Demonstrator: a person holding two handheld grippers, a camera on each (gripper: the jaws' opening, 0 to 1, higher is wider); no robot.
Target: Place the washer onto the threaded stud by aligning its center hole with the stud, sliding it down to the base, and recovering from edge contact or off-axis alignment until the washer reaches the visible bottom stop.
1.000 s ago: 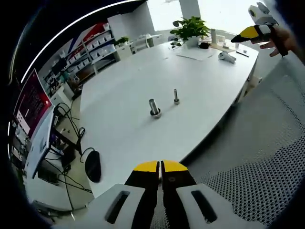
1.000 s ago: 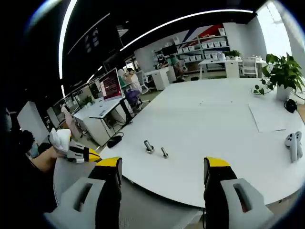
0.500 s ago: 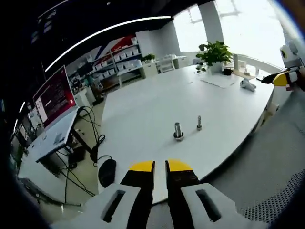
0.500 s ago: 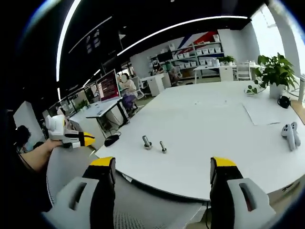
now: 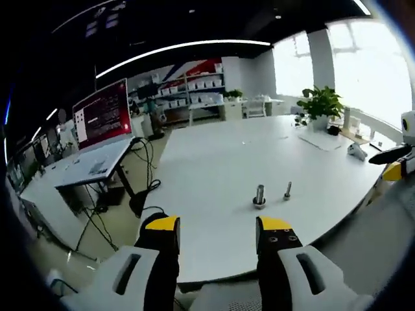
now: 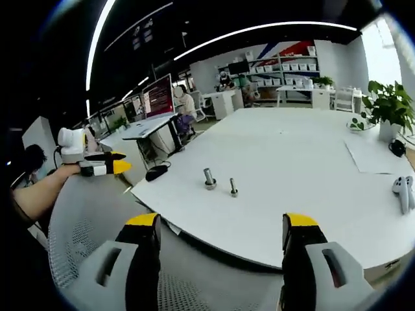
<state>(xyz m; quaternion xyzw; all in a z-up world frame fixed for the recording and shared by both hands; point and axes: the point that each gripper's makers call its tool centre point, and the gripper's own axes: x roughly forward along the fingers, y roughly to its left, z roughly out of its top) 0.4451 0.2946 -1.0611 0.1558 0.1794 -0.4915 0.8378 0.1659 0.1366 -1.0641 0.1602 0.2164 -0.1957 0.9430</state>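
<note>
Big white table (image 5: 214, 162) (image 6: 305, 155): wide bare surface all around the hardware, and both of your grippers sit off its near edge, nothing between them and the parts.

Left gripper view: a desk with a red-lit monitor (image 5: 102, 116) stands at the left, cables and a dark object lie on the floor beside it, and shelving runs along the far wall. A potted plant (image 5: 321, 103) and a sheet of paper (image 5: 324, 139) sit at the table's far right. Your right gripper's yellow tip (image 5: 393, 170) comes in at the right edge.

Right gripper view: grey mesh chair back (image 6: 97, 214) sits just under the near table edge, and your left gripper (image 6: 107, 166) shows at the left with your forearm behind it. The plant (image 6: 389, 107) is at the far right, and a white controller (image 6: 405, 191) lies near the right edge.

Count: two upright metal parts on the table, near its near edge, close together but apart. The thicker stud (image 5: 259, 195) (image 6: 209, 178) has a wider ring at its base; the thinner stud (image 5: 287, 190) (image 6: 233, 188) stands just beside it. Washer: too small to tell whether that base ring is it.

Left gripper (image 5: 217, 227): jaws apart, holding nothing. Right gripper (image 6: 220, 223): jaws wide apart, holding nothing.
</note>
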